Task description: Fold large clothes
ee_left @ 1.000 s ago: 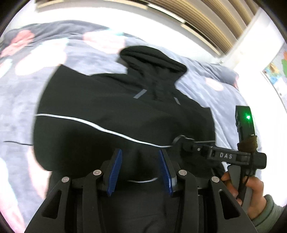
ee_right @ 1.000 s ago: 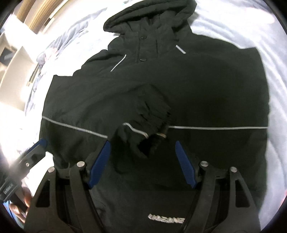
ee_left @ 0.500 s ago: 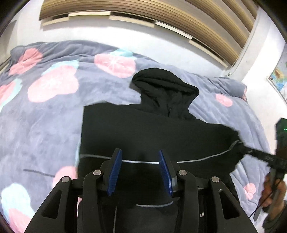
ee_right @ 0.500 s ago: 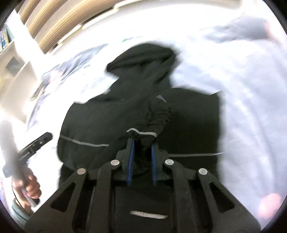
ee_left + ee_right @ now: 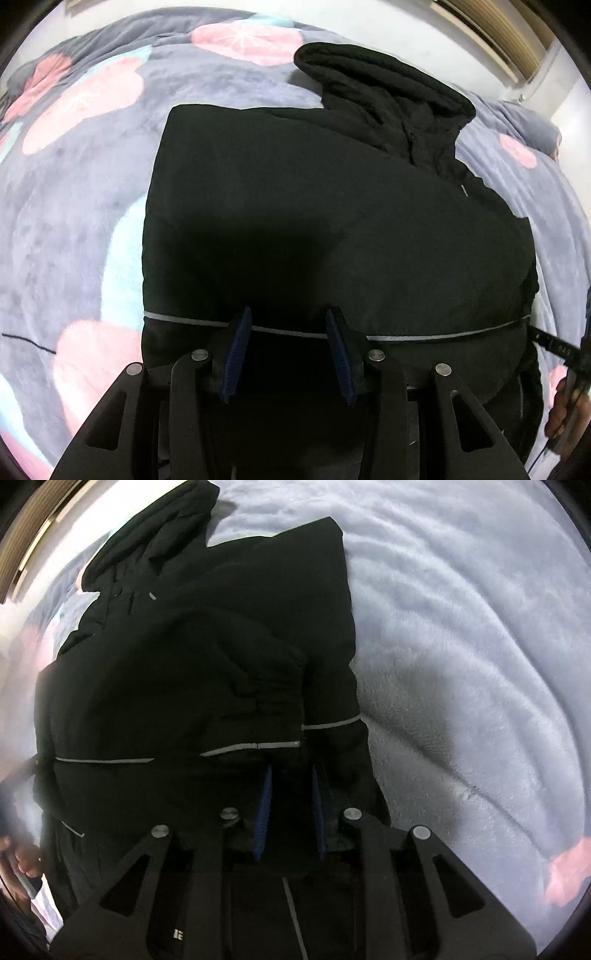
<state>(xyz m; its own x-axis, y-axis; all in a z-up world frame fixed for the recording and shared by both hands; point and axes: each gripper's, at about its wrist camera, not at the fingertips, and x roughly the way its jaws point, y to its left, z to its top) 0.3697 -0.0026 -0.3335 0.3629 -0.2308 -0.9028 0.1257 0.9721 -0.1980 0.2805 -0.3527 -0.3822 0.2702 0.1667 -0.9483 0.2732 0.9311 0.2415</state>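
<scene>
A black hooded jacket (image 5: 314,206) with a thin reflective stripe lies flat on the bed, hood at the far end. It also shows in the right wrist view (image 5: 192,657), with a sleeve folded across the body. My left gripper (image 5: 286,325) is open and empty, hovering over the jacket at the stripe. My right gripper (image 5: 290,779) is shut on the black sleeve fabric near its cuff, low over the jacket's right side. The right gripper's tip (image 5: 554,345) shows at the left wrist view's right edge.
A grey fleece blanket (image 5: 74,192) with pink and teal flower shapes covers the bed; it also shows in the right wrist view (image 5: 461,635). A white wall and slatted blinds (image 5: 491,26) stand behind the bed. A hand (image 5: 22,860) shows at the left.
My right gripper closed on the sleeve cuff and carried it across to the jacket's right side. My left gripper stayed open and dropped closer to the jacket.
</scene>
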